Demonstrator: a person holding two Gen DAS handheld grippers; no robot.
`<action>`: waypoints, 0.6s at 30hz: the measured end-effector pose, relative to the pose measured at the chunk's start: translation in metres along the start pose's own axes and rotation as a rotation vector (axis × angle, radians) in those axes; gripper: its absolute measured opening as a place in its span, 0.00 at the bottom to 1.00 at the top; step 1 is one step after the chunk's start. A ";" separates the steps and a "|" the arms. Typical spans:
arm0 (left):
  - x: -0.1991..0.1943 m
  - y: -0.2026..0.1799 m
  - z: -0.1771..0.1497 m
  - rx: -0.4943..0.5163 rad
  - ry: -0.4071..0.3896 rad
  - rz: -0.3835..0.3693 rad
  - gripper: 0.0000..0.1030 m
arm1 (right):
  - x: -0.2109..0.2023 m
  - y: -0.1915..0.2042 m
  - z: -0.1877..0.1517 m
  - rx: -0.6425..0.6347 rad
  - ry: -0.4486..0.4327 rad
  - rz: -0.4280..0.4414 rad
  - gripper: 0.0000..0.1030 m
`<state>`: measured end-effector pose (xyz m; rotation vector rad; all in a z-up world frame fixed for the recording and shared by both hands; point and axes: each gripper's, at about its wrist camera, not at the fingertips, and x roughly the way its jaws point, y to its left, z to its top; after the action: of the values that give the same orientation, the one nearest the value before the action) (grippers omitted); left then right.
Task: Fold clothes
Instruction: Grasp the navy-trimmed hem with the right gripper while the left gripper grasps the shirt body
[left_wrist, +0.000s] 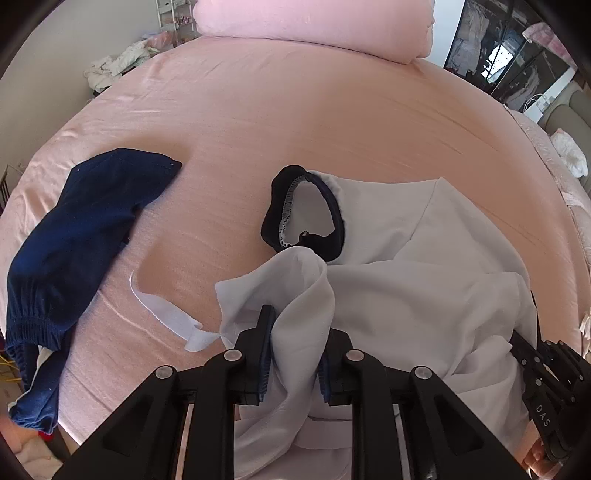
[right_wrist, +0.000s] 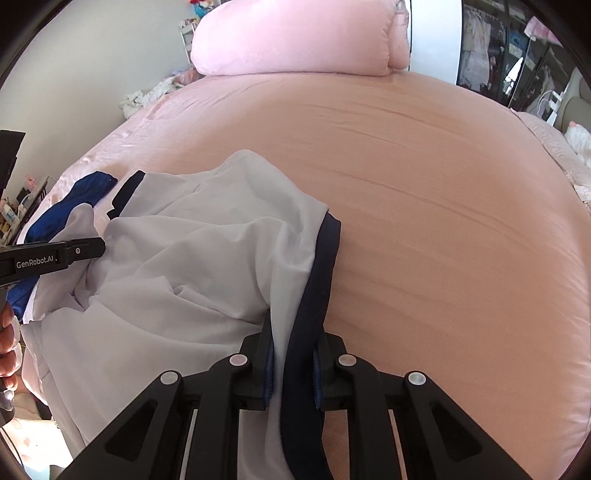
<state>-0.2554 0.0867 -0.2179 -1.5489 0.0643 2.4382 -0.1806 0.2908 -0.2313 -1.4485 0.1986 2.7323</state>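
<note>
My left tongs (left_wrist: 295, 354) are clenched on a bunched fold of the white shirt (left_wrist: 424, 280), low in the middle of the left wrist view. The shirt lies crumpled on the pink bed (left_wrist: 295, 129), its dark collar (left_wrist: 306, 214) open just above the bunch I hold. A navy garment (left_wrist: 77, 240) lies apart at the left of that frame, and a white strip of cloth (left_wrist: 166, 314) sits between it and the shirt. In the right wrist view my right tongs (right_wrist: 293, 365) are clenched on the shirt's dark-trimmed edge (right_wrist: 317, 280), bottom centre. A rolled pink duvet (right_wrist: 295, 37) rests at the top of the bed. I see fingers of a hand (right_wrist: 7, 347) at the left edge.
</note>
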 end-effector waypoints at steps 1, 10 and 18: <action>-0.001 -0.001 -0.001 -0.001 0.001 -0.021 0.16 | 0.000 -0.002 0.000 0.005 0.001 -0.004 0.13; -0.009 -0.009 -0.002 -0.004 0.023 -0.168 0.16 | -0.006 -0.011 -0.003 0.013 -0.002 -0.063 0.13; -0.018 -0.033 -0.003 0.013 0.074 -0.303 0.16 | -0.015 -0.020 -0.008 0.010 0.002 -0.143 0.13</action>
<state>-0.2380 0.1152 -0.1998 -1.5192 -0.1316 2.1427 -0.1638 0.3094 -0.2254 -1.4051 0.1041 2.6125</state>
